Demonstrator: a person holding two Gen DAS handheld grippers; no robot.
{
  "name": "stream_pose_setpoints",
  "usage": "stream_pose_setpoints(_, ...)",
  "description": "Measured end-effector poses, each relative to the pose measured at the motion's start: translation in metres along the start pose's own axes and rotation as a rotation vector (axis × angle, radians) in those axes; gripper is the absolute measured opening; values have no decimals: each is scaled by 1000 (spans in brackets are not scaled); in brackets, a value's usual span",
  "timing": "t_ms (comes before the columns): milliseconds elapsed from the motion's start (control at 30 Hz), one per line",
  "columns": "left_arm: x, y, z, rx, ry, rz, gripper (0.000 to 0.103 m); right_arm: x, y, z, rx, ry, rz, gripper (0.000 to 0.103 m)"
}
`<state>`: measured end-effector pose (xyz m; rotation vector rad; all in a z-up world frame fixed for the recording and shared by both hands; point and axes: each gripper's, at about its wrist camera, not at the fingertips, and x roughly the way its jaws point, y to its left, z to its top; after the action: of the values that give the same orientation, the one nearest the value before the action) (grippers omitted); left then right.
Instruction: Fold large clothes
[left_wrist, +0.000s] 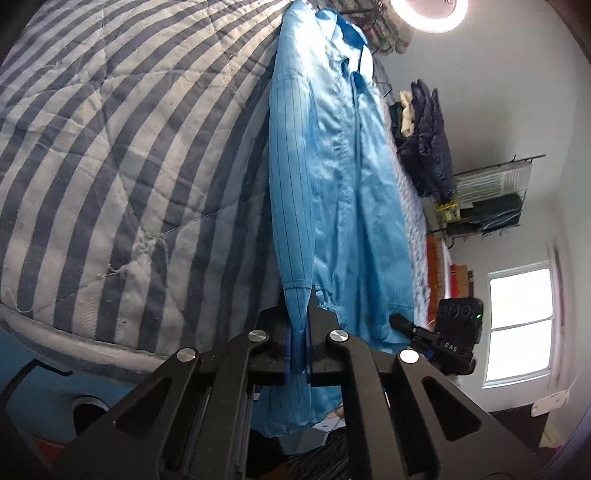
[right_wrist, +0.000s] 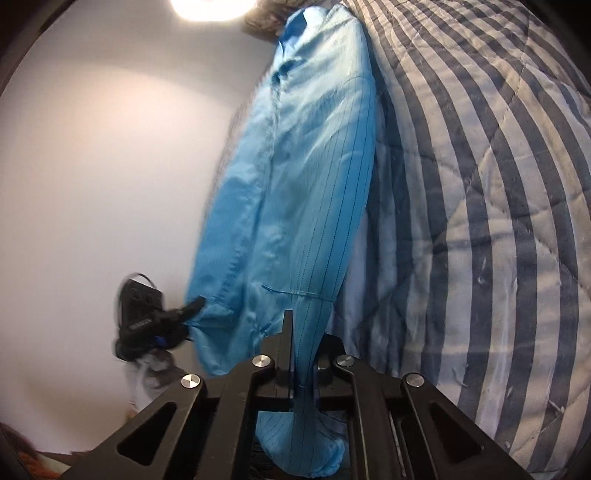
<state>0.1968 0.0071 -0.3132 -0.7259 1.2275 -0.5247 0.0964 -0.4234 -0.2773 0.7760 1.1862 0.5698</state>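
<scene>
Left wrist view: left gripper (left_wrist: 297, 314) and right gripper (right_wrist: 301, 332) each clench blue garment (left_wrist: 332, 177), lower hem cut off.

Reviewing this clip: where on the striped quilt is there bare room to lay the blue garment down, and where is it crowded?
Bare striped quilt spreads wide beside the blue garment, out to the quilt's piped edge. The far side is crowded: dark jackets and a wire rack stand there. Left gripper and right gripper both pinch the garment.

One blue garment (left_wrist: 332, 192) lies on one striped quilt (left_wrist: 110, 155); two tongs grip it, the left tongs (left_wrist: 297, 332) and the right tongs (right_wrist: 301, 354); one window (left_wrist: 521, 325); one ceiling lamp (left_wrist: 428, 14).
</scene>
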Motion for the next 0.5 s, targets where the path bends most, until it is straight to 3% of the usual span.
stream_pose_setpoints(267, -12, -9, 10, -29, -28, -94, 2, -4, 19, 12, -2, -41, 57, 3)
stream_pose_setpoints(500, -27, -42, 41, -14, -91, -168, 2, -14, 40, 41, -15, -112, 119, 2)
